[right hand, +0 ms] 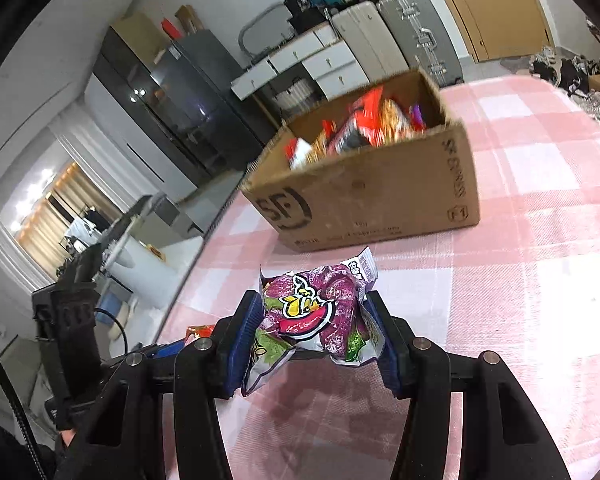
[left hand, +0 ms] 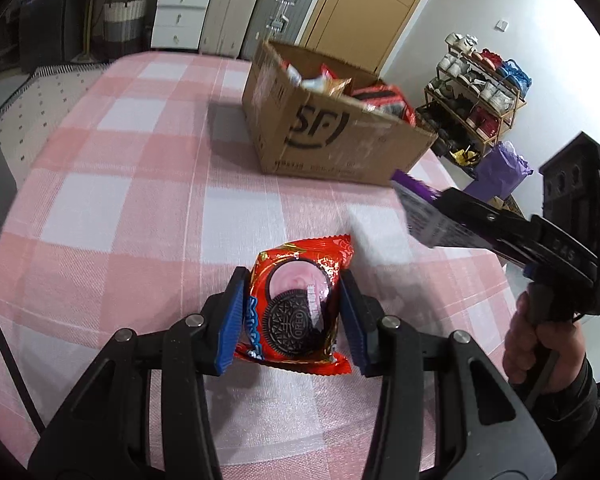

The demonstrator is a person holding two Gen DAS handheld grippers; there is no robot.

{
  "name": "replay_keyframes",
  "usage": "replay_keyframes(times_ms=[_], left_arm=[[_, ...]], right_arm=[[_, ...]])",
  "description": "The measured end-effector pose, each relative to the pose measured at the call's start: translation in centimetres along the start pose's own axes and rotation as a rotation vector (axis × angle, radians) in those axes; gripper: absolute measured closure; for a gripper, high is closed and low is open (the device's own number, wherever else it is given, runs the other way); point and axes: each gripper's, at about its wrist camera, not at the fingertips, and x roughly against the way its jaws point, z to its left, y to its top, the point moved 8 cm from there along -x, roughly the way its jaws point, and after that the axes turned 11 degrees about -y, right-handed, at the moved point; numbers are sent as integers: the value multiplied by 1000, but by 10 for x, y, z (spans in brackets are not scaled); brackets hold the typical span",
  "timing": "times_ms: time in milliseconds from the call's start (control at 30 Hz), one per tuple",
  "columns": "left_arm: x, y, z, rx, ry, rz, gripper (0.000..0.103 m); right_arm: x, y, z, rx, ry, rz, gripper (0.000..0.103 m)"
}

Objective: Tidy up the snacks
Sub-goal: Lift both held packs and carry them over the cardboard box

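Box [left hand: 340, 136] already holds several snacks; left gripper [left hand: 294, 316] grips an Oreo pack [left hand: 300, 308], right gripper [right hand: 312, 328] a purple packet [right hand: 316, 312], neither yet boxed.

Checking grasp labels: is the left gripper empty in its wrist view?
No, the left gripper is closed on a red Oreo packet, its blue pads pressing both sides.

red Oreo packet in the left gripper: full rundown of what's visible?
The red glossy plastic Oreo packet is sealed, with crimped ends and a printed black cookie on the front. The left gripper clamps it between blue pads, held above the pink checked tablecloth, printed face toward the camera, short of the cardboard box.
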Motion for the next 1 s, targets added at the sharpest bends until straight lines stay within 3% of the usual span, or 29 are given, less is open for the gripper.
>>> replay_keyframes(times_ms=[500, 1000], left_arm=[[35, 85, -52, -121, -3, -95, 62], [28, 170, -85, -187, -19, -105, 62]], right_arm=[[90, 63, 33, 125, 47, -159, 50], [112, 135, 51, 197, 54, -211, 50]])
